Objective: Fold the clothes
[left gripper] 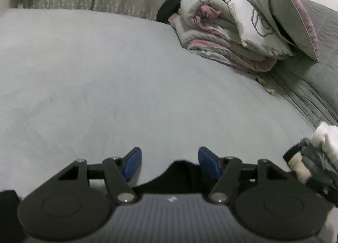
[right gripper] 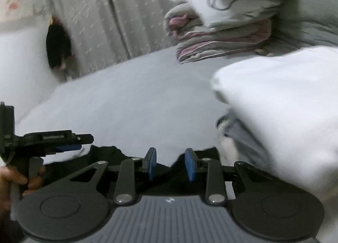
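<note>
Lying flat under both claws, black garment (right gripper: 105, 154)

Only print w/ letters: a small pale label on top of the left gripper (right gripper: 63, 146), seen in the right wrist view, too blurred to read. A few pale characters on the black block (right gripper: 7, 124) beside it, also illegible.

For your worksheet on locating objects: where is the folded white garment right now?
In the right wrist view, the folded white garment sits at the right, atop a grey garment, beside the right gripper.
</note>
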Available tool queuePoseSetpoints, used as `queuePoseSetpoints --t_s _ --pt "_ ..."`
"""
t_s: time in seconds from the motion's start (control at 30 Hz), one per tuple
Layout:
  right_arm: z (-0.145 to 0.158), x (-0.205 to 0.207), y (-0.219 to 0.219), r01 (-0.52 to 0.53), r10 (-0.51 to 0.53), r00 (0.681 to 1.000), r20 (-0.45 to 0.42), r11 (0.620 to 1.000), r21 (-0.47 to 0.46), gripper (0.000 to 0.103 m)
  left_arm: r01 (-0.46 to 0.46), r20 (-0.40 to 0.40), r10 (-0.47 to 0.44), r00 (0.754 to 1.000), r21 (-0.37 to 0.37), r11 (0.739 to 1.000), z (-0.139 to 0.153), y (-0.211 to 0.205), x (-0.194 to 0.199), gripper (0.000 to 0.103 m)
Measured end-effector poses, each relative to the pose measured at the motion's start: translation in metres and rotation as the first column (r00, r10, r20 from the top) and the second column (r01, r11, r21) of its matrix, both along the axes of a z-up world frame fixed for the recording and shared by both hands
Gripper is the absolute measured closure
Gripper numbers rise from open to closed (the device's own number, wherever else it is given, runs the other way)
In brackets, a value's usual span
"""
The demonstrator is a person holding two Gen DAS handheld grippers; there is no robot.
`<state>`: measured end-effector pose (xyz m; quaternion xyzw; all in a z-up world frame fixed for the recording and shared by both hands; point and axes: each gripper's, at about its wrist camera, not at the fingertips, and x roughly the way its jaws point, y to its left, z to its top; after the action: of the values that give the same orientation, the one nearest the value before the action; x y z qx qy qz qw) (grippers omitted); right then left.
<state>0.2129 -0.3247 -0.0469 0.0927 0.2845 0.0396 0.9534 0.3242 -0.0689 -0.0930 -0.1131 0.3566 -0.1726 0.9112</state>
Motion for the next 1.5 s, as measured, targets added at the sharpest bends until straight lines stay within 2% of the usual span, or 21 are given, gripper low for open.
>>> queuePoseSetpoints --t_s 0.1,0.2,0.27,0.33,0.37,0.43,0.5,0.63,0.8,0.87,0.9,1.1,1.2,1.3,1.33,1.4,1.43,1.47,1.5 --pt "-0.012 0.012 0.013 -0.022 0.023 1.000 0.011 0.996 -0.085 0.073 0.033 0.024 -0.033 0.999 0.015 0.999 -0.008 -0.006 -0.001 0.056" --pt "-0.024 0.010 0.014 -0.018 0.019 1.000 0.012 0.993 -0.117 0.073 0.054 0.043 -0.055 0.998 0.038 0.998 -0.012 -0.015 -0.005 0.073" --pt "-0.027 0.008 0.013 -0.014 0.017 1.000 0.024 0.991 -0.131 0.073 0.070 0.048 -0.072 0.996 0.045 0.997 -0.012 -0.022 -0.007 0.095" --pt "-0.024 0.005 0.013 -0.023 0.028 0.999 0.038 0.991 -0.131 0.073 0.055 0.074 -0.059 0.996 0.055 0.997 -0.010 -0.029 -0.010 0.096" --pt "-0.023 0.004 0.014 -0.027 0.033 0.998 0.044 0.990 -0.136 0.073 0.015 0.111 -0.023 0.994 0.066 0.998 -0.007 -0.031 -0.013 0.096" --pt "-0.023 0.003 0.015 -0.034 0.042 0.998 0.050 0.989 -0.146 0.073 -0.083 0.185 0.069 0.980 0.069 0.994 0.000 -0.030 -0.018 0.096" --pt "-0.027 0.005 0.016 -0.036 0.042 0.999 0.034 0.986 -0.163 0.073 -0.140 0.207 0.120 0.971 0.086 0.986 0.000 -0.031 -0.015 0.096" --pt "-0.035 0.010 0.018 -0.051 0.051 0.999 -0.004 0.979 -0.199 0.073 -0.148 0.136 0.127 0.983 0.159 0.976 -0.016 -0.042 0.001 0.095" --pt "-0.039 0.013 0.021 -0.068 0.065 0.998 -0.022 0.971 -0.228 0.073 -0.156 0.134 0.134 0.982 0.171 0.973 -0.018 -0.047 0.002 0.090" --pt "-0.040 0.014 0.021 -0.066 0.063 0.998 -0.021 0.968 -0.243 0.082 -0.157 0.142 0.133 0.981 0.177 0.972 -0.018 -0.048 0.000 0.091" --pt "-0.040 0.014 0.022 -0.055 0.052 0.998 -0.018 0.962 -0.267 0.098 -0.160 0.146 0.134 0.980 0.179 0.971 -0.019 -0.049 0.000 0.093" --pt "-0.042 0.011 0.030 0.012 -0.010 1.000 0.007 0.914 -0.405 0.100 -0.231 0.216 0.200 0.956 0.129 0.964 -0.015 -0.041 -0.010 0.096" --pt "-0.043 0.010 0.034 0.046 -0.040 0.999 0.023 0.881 -0.471 0.100 -0.218 0.157 0.193 0.969 0.166 0.962 -0.020 -0.045 0.001 0.096" --pt "-0.042 0.009 0.033 0.049 -0.040 0.999 0.029 0.882 -0.468 0.100 -0.208 0.141 0.182 0.973 0.191 0.959 -0.021 -0.048 0.005 0.094" --pt "-0.041 0.009 0.032 0.048 -0.039 0.999 0.030 0.885 -0.464 0.100 -0.204 0.143 0.178 0.974 0.196 0.959 -0.021 -0.049 0.004 0.090" --pt "-0.038 0.008 0.030 0.046 -0.036 0.999 0.032 0.893 -0.448 0.099 -0.194 0.145 0.170 0.975 0.174 0.965 -0.017 -0.048 0.001 0.075" --pt "-0.035 0.007 0.029 0.040 -0.029 0.999 0.033 0.905 -0.424 0.094 -0.189 0.146 0.166 0.975 0.159 0.969 -0.016 -0.047 -0.001 0.058" --pt "-0.031 0.005 0.028 0.031 -0.019 0.999 0.034 0.919 -0.393 0.090 -0.187 0.149 0.166 0.975 0.143 0.972 -0.013 -0.045 -0.004 0.052" --pt "-0.027 0.003 0.026 0.020 -0.007 0.999 0.036 0.933 -0.358 0.080 -0.191 0.154 0.171 0.973 0.125 0.974 -0.011 -0.042 -0.007 0.052"
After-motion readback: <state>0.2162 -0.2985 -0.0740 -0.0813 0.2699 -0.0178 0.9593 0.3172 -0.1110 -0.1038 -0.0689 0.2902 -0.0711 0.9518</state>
